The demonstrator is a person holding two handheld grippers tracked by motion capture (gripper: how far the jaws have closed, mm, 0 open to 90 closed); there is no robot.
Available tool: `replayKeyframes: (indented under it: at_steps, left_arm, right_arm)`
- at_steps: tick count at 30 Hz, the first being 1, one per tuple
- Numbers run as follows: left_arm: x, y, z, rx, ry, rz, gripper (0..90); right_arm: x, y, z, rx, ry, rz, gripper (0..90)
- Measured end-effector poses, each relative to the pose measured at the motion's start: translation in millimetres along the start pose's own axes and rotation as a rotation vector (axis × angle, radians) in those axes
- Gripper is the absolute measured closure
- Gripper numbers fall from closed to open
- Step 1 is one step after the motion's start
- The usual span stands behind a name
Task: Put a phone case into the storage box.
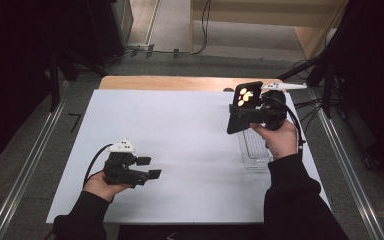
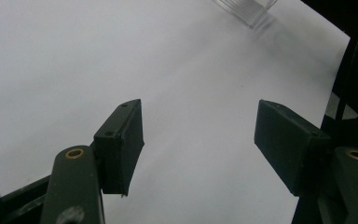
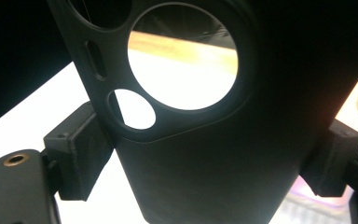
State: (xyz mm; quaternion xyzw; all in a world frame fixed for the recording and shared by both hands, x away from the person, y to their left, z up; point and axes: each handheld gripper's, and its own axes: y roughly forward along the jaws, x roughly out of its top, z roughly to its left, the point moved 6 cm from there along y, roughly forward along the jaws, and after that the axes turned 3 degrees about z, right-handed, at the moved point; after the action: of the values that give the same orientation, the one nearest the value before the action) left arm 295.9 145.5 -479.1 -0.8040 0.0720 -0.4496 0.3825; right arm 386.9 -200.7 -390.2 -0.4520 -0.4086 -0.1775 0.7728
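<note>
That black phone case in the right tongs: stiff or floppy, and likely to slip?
The phone case looks thin and hollow, with open camera holes, so probably light and somewhat flexible. The right tongs pinch its edges; its matte surface likely resists slipping, though squeezing might bow it.

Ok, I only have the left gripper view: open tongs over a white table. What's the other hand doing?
Observer: The right tongs are shut on a black phone case, held above the table.
Operator: Which part do they grip?
Observer: Its two long edges, below the round camera cutouts.
Operator: And that clear corner at my top edge?
Observer: A clear tray on the table's right side, just beneath the right hand.
</note>
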Motion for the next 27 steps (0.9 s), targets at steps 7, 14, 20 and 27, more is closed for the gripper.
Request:
replayKeyframes:
  at_steps: [7,14,20,27]
  left_arm:
    - [-10.0,-5.5,3.0,0.004,-0.022,-0.004,32.9]
    - [-11.6,-6.9,2.7,0.0,-0.025,-0.011,32.9]
    - [-12.0,-6.6,2.9,-0.004,-0.029,-0.009,32.9]
    - [-11.7,-5.7,2.2,-0.008,-0.024,-0.007,32.9]
  right_arm:
    - [14.2,3.1,-40.0,-0.095,0.045,-0.019,13.3]
    - [12.4,18.0,-77.2,-0.178,0.109,-0.004,13.4]
    - [-0.1,37.1,-93.0,-0.239,0.117,0.052,13.3]
    - [-15.8,64.9,-104.5,-0.269,0.142,0.119,13.3]
